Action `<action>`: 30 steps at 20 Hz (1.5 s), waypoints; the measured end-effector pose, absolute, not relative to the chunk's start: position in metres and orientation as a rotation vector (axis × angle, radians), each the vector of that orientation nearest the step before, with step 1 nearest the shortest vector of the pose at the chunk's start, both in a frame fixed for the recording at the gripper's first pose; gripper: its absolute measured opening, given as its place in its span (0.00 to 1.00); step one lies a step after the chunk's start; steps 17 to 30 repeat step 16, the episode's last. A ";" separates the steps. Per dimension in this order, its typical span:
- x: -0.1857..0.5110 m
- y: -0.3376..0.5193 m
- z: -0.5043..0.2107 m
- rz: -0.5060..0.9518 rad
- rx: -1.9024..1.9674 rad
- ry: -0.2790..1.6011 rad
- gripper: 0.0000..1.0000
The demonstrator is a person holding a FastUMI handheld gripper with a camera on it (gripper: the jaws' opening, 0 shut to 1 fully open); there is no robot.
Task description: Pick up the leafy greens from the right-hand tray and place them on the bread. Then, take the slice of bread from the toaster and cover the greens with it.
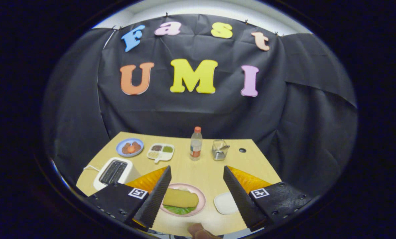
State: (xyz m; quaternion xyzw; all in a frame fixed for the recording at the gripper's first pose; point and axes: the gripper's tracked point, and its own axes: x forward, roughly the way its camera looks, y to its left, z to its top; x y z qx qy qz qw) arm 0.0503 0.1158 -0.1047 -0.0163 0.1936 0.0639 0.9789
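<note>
Black cloth walls close off the booth behind a pale wooden bench (198,166), seen from above and a little back. On the bench, between the two dark ribbed fingers (155,196) of the hand-held gripper (197,196), sits a round pink plate (201,196); on it a tan slice of bread (180,198) lies over the ruffled leafy greens (179,209), whose green edge peeks out at the slice's 6 o'clock side. At the plate's 3 o'clock, just beside it, the small white right-hand tray (225,203) looks bare. At the plate's 10 o'clock the white two-slot toaster (113,172) shows dark slots with no bread standing in them, as far as can be told. Judging from this, both steps seem done: greens placed, covering slice laid on top; whether a bottom slice lies beneath cannot be told. The hand-held gripper's fingers stand wide apart, holding nothing, raised above the plate. Toward 12 o'clock stand a clear plastic bottle with an orange cap (196,143), a small metal box grater (220,150), a white divided dish of grains (161,152) and a blue plate of reddish food (130,147). The bottle's label is too small to read; the fingers carry square black-and-white markers, not text.
</note>
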 end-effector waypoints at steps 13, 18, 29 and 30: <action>0.002 0.124 0.021 0.139 0.016 0.116 0.96; 0.005 0.128 0.021 0.137 0.015 0.121 0.96; 0.005 0.128 0.021 0.137 0.015 0.121 0.96; 0.005 0.128 0.021 0.137 0.015 0.121 0.96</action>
